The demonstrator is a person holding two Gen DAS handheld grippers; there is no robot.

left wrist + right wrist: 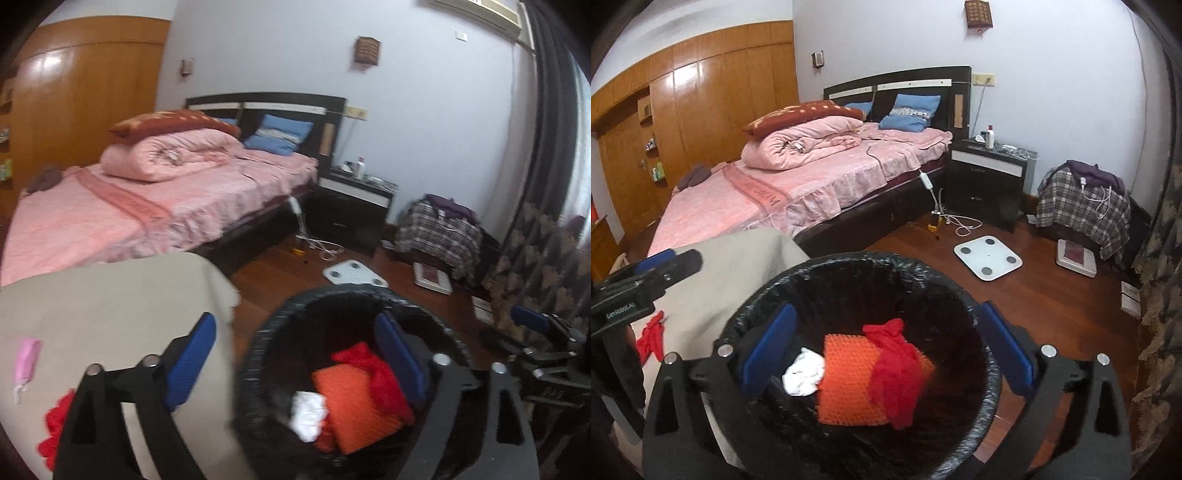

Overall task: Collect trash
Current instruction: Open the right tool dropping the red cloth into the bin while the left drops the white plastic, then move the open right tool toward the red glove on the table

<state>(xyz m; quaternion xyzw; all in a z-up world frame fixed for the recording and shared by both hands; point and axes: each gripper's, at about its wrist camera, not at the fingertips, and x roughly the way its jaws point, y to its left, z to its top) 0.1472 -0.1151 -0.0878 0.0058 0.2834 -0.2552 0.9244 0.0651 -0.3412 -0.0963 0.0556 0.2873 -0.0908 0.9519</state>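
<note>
The right gripper (886, 354) hangs right over the black bin (857, 448), its 2 blue pads (770, 347) spread wide with nothing between them, a stance that suits a drop into the bin more than a grab. Down in the bin lie 3 pieces of trash: an orange mesh pad (846, 380), a red scrap (894, 373) draped over its right side, and a white wad (803, 376) touching its left edge. The left gripper (295, 369) sits just beside the bin's left rim, also wide open and empty, one pad over the beige cloth (110, 302) and the other over the bin mouth, so it looks placed to work between the 2. On that cloth, near the bin, 2 things seem left to collect: a red scrap (652, 338) at the near edge, and a small pink item (26, 360) further left; I judge the left gripper the handier one for both. The bin stands close against the cloth-covered surface, which keeps each carry short. Beyond, on the wood floor (1015, 302), lies a white scale (988, 257), then the pink bed (768, 192) and the dark nightstand (990, 184) by the far wall.
</note>
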